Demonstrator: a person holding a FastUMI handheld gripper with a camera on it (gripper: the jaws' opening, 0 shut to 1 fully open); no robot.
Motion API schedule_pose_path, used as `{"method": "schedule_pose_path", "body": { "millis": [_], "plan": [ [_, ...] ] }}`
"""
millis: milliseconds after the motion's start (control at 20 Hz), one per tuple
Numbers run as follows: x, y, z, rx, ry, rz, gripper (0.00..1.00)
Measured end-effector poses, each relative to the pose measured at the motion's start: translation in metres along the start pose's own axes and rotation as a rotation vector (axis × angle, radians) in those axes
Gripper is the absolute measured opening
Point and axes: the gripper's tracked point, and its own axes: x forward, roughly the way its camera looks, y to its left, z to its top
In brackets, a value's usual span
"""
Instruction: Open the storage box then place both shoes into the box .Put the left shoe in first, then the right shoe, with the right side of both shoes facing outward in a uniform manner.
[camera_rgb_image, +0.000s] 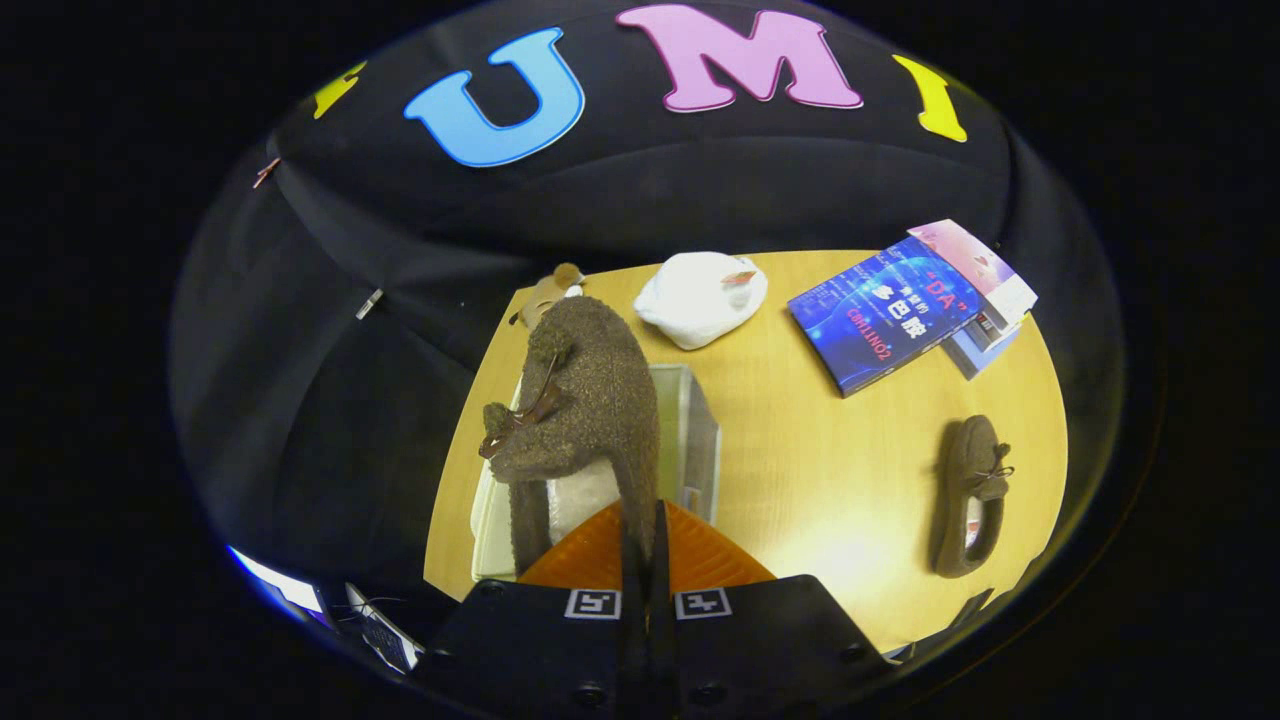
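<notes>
With my gripper pinching 1 brown shoe by its collar above the open storage box, I feared it slipping or landing wrong-side-out.

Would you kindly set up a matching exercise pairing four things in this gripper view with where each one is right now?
Things:
1. held brown shoe
2. second brown shoe
3. white plush item
4. blue book

Places:
A. on a small stack at the table's far corner
B. lying alone on the table, off to the side of the fingers
C. pinched in the gripper, over the storage box
D. beyond the storage box, near the table's far edge

Pairs: 1-C, 2-B, 3-D, 4-A
</notes>
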Motion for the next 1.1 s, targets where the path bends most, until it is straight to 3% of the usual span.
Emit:
{"method": "schedule_pose_path", "body": {
  "millis": [600,850,1100],
  "plan": [
    [0.085,0.038,-0.054,0.023,0.133,-0.072,0.05],
    [0.113,0.03,-0.072,0.008,0.186,-0.149,0.05],
    [0.131,0.041,-0.089,0.082,0.244,-0.158,0.05]
  ]
}}
